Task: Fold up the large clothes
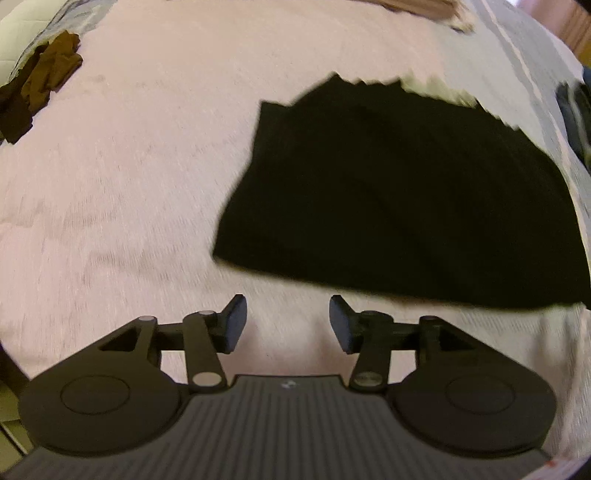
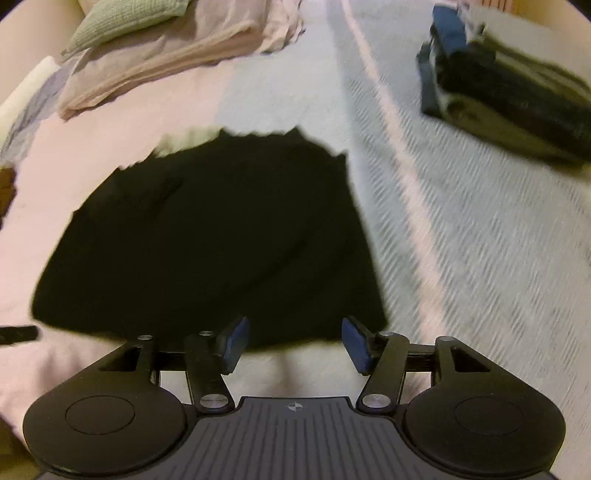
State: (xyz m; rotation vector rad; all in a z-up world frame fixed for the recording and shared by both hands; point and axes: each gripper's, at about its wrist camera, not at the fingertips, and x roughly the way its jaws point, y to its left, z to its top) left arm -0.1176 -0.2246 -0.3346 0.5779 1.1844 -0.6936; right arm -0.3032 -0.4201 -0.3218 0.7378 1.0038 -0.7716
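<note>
1. One black garment [image 2: 207, 236], folded flat on the bed, centre of the right wrist view; the same piece lies right of centre in the left wrist view.
2. One brown garment [image 1: 40, 85], crumpled, upper left of the left wrist view.
3. One stack of folded clothes [image 2: 506, 92], upper right of the right wrist view; the number of pieces in it cannot be counted through the blur.
4. One pink folded cloth [image 2: 166, 55] with one green folded cloth [image 2: 122, 18] on top, upper left of the right wrist view.
5. One bed [image 1: 129, 184], pink and grey-striped cover.
6. Two grippers: left gripper [image 1: 288, 323], right gripper [image 2: 295, 345], each with two fingers.
</note>
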